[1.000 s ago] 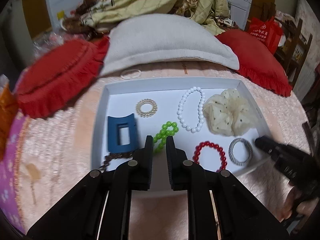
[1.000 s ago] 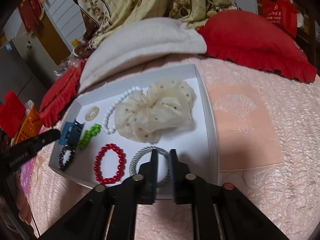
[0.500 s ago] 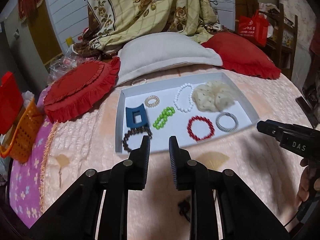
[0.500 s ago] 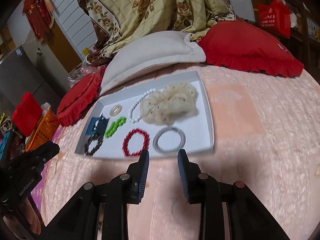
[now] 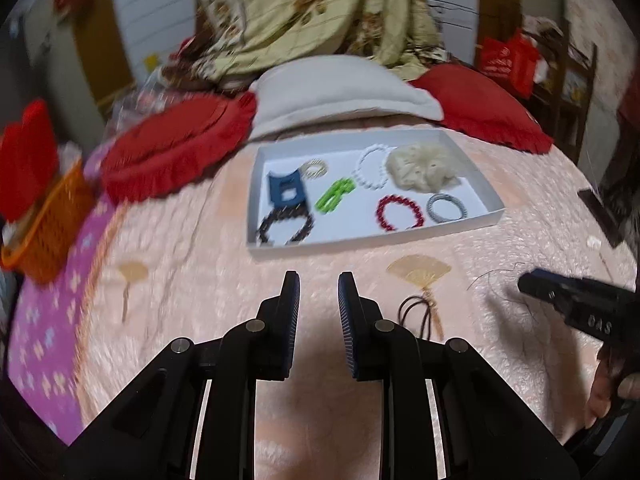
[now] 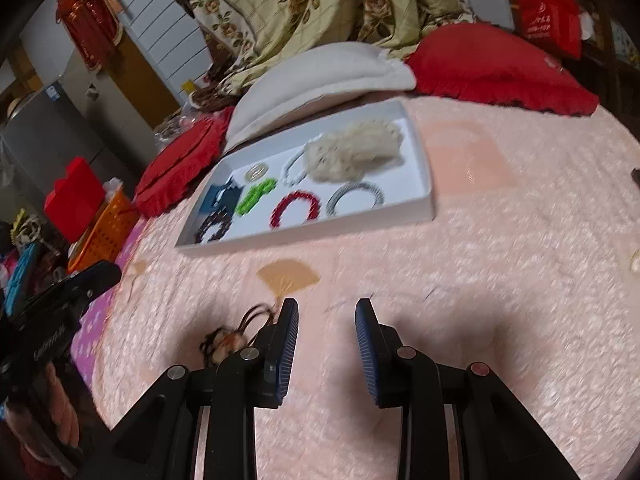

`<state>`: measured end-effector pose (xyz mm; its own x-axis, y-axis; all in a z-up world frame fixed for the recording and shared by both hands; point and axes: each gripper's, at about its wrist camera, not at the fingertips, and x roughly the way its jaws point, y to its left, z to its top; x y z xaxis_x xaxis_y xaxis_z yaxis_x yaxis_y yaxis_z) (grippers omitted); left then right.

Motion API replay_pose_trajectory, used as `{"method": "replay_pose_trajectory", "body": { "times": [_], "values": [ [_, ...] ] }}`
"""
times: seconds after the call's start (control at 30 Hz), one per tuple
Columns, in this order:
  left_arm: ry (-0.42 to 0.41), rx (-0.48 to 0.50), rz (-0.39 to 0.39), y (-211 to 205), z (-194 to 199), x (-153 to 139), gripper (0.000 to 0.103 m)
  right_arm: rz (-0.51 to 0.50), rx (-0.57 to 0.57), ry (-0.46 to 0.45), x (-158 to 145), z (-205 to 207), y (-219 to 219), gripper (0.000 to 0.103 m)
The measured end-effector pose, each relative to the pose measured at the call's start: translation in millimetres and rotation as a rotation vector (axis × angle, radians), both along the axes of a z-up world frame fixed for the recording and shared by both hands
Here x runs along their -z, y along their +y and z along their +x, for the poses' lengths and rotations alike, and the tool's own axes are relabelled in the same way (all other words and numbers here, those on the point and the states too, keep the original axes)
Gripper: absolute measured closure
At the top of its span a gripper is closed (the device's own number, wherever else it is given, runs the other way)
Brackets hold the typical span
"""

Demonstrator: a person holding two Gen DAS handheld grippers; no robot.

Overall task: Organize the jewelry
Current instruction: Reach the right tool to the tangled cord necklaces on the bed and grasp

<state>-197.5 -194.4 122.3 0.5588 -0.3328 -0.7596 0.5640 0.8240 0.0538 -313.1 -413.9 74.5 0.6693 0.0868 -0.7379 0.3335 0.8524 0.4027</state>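
Pink bedspread [image 6: 500,264], red cushions [image 6: 496,66], white pillow [image 6: 320,76] — floral quilt [image 6: 320,0] heaped behind.

white tray [image 5: 494,216] holds a red bracelet [image 5: 399,213], green beads [image 5: 335,195] at nine o'clock of it, a blue clip [image 5: 286,192], and a cream dotted scrunchie [image 5: 425,166]; pink bedspread [image 5: 224,280] with tan fan motifs.

Both grippers [image 5: 319,280] [image 6: 327,306] now back from tray [image 5: 494,200].
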Motion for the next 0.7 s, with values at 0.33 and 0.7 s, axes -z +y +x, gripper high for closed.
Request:
{"method": "replay_pose_trajectory", "body": {
  "times": [0.33, 0.7],
  "values": [
    [0.224, -0.03, -0.057, 35.5, 13.1, 58.4, 0.084, -0.001, -0.157, 0.023, 16.4, 19.8, 45.3, 0.075],
    [0.321, 0.063, -0.11, 8.2, 11.7, 86.7, 0.084, -0.129, -0.207, 0.082, 42.5, 61.1, 80.4, 0.075]
  ]
}}
